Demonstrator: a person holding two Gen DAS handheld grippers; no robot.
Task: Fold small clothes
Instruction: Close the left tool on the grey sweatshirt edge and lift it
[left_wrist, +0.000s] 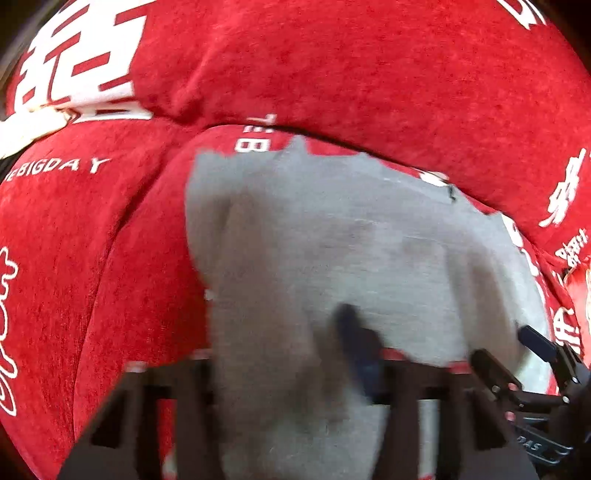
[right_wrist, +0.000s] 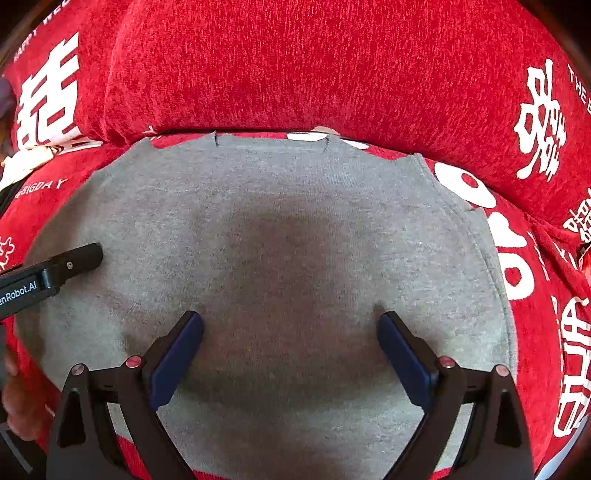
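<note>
A small grey knit garment (right_wrist: 288, 229) lies flat on a red sofa seat; it also shows in the left wrist view (left_wrist: 332, 240). My right gripper (right_wrist: 290, 325) is open, its blue pads resting on the cloth near its front edge, holding nothing. My left gripper (left_wrist: 354, 350) is blurred; grey cloth is bunched up over its jaws and one blue pad (left_wrist: 360, 347) shows through, so it appears shut on the garment's left part. The left gripper's finger also shows in the right wrist view (right_wrist: 74, 260) at the garment's left edge. The right gripper shows at the lower right of the left wrist view (left_wrist: 517, 354).
The red sofa seat (right_wrist: 535, 295) carries white lettering. A red back cushion (right_wrist: 314, 66) rises just behind the garment. A second cushion seam runs at the left (left_wrist: 110, 240).
</note>
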